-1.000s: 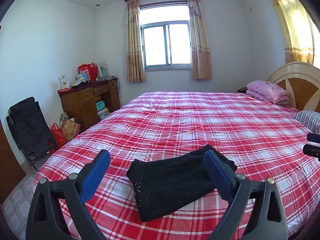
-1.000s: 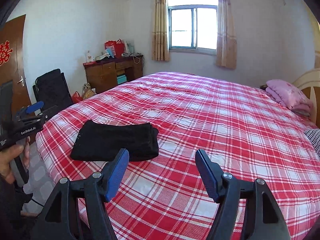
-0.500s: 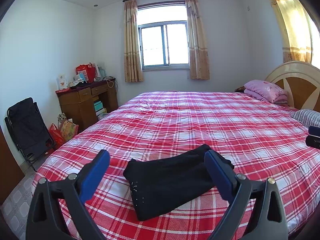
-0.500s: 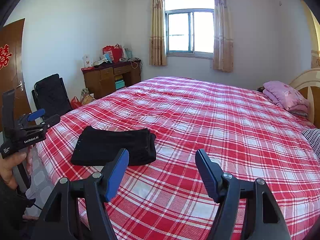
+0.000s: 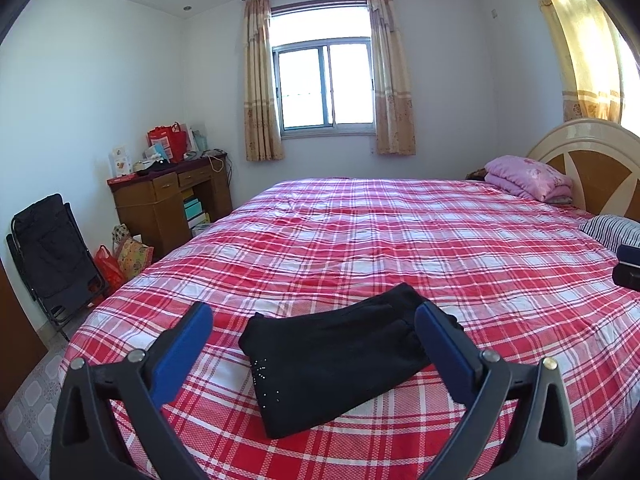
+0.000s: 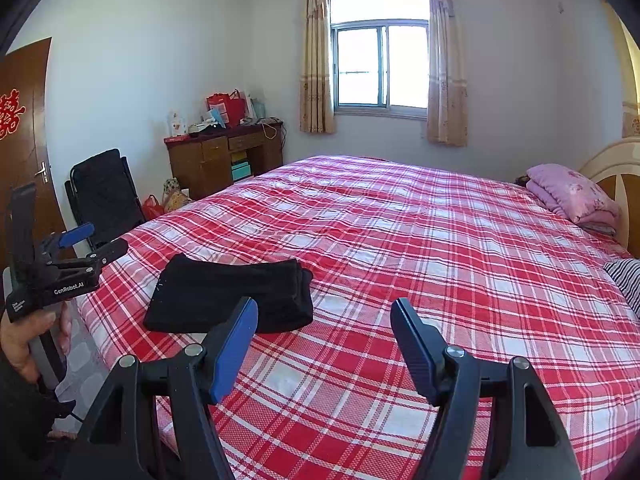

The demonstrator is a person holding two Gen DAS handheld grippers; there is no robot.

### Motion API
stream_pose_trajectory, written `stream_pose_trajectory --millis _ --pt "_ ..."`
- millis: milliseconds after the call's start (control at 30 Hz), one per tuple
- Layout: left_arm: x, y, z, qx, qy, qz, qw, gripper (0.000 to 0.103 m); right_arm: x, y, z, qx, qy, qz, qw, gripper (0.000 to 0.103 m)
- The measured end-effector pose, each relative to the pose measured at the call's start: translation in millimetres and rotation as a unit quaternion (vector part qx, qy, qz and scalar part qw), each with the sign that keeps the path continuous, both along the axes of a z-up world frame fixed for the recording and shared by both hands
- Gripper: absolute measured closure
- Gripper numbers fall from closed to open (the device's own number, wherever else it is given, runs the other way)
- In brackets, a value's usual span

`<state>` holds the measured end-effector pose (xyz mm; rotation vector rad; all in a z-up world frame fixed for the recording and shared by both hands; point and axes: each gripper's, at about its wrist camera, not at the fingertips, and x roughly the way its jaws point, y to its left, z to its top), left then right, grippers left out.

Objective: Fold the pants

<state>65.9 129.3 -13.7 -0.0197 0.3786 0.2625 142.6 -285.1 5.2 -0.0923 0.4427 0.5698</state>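
Note:
Folded black pants (image 5: 332,356) lie in a compact bundle near the front left corner of the red plaid bed (image 5: 400,240). My left gripper (image 5: 314,316) hovers just short of them, its jaws opening wide, and no cloth is between the pads. In the right wrist view the pants (image 6: 228,292) lie ahead and to the left of my right gripper (image 6: 325,308), which is open and empty above bare bedspread. A person's hand holds the left gripper (image 6: 104,239) at the bed's left edge.
A folded pink quilt (image 5: 528,178) and a striped pillow (image 5: 612,232) sit by the headboard at the right. A wooden desk (image 5: 172,200), a black folding chair (image 5: 52,256) and bags (image 5: 120,260) stand along the left wall. A door (image 6: 24,148) is at the far left.
The left gripper's jaws have spread slightly wider. The pants lie where they were, and both hands have stayed nearly still.

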Motion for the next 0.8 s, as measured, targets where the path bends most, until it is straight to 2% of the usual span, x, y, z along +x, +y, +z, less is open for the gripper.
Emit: stream_pose_trajectory --millis 367,800 --pt "-0.7 1.7 2.3 0.002 0.0 0.019 0.9998 0.0 -5.7 4.6 0.0 -0.007 -0.007 0.009 1.0 0.033" --pt "-0.3 9.8 3.2 -0.018 -0.001 0.027 0.9995 0.0 -3.3 5.3 -4.6 -0.008 -0.003 0.007 1.0 0.033"
